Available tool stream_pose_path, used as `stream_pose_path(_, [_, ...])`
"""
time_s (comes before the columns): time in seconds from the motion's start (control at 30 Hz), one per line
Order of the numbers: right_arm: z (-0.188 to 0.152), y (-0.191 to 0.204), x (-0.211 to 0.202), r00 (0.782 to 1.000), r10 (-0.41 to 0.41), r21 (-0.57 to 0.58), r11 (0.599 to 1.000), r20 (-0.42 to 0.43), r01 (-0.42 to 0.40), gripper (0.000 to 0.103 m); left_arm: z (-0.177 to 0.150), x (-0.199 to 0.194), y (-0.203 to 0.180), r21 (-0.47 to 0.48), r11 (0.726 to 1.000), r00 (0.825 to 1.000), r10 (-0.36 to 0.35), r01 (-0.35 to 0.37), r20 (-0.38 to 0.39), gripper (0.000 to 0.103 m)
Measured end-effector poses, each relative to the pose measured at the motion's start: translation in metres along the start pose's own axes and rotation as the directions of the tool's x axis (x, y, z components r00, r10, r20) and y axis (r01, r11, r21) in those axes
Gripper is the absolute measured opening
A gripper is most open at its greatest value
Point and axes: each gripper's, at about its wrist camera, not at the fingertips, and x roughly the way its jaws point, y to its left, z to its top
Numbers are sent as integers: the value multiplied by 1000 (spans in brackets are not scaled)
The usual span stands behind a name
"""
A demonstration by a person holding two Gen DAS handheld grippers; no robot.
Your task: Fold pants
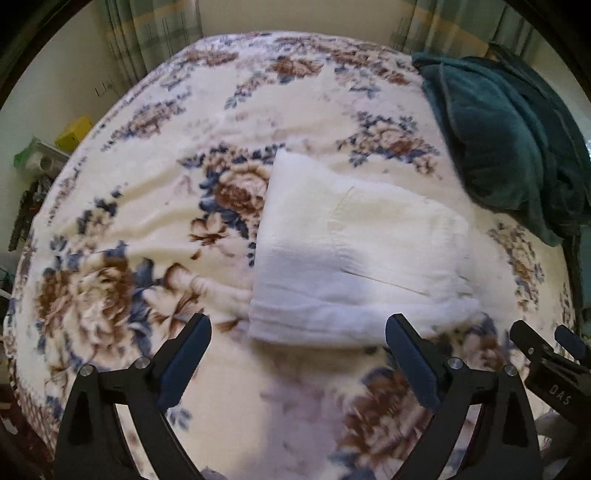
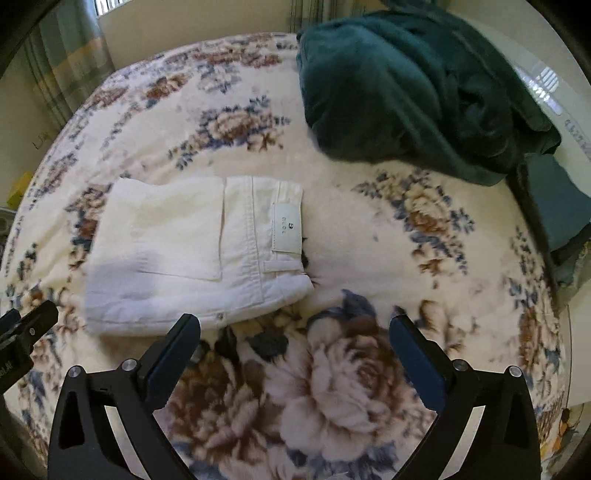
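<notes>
While both grippers hover with jaws spread and empty, left [image 1: 297, 334] and right [image 2: 295, 334], the folded pants [image 2: 192, 251] lie on the bed [image 2: 354, 236]. Beyond the pants, a green blanket [image 2: 406, 92] is cut off at the frame edge.

A cream plush bedspread printed with large brown and blue roses [image 2: 332, 373] covers the bed. A rumpled dark teal fleece blanket [image 2: 410, 85] lies heaped at its far right corner. Pale green and yellow checked curtains [image 1: 155, 33] hang along the back wall. A small yellow box [image 1: 74, 134] sits beside the bed's left edge.
</notes>
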Motion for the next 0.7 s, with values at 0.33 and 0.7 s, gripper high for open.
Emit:
stream_pose_path(0.33, [-30, -36, -192, 987, 23, -30, 999, 162, -18, 103, -27, -162, -22, 22, 1000, 991, 10, -13, 133, 96])
stream_pose_path(0.7, [-81, -68, -408, 945, 73, -115, 993, 318, -38, 103, -87, -339, -39, 38, 999, 964, 1, -12, 265, 96])
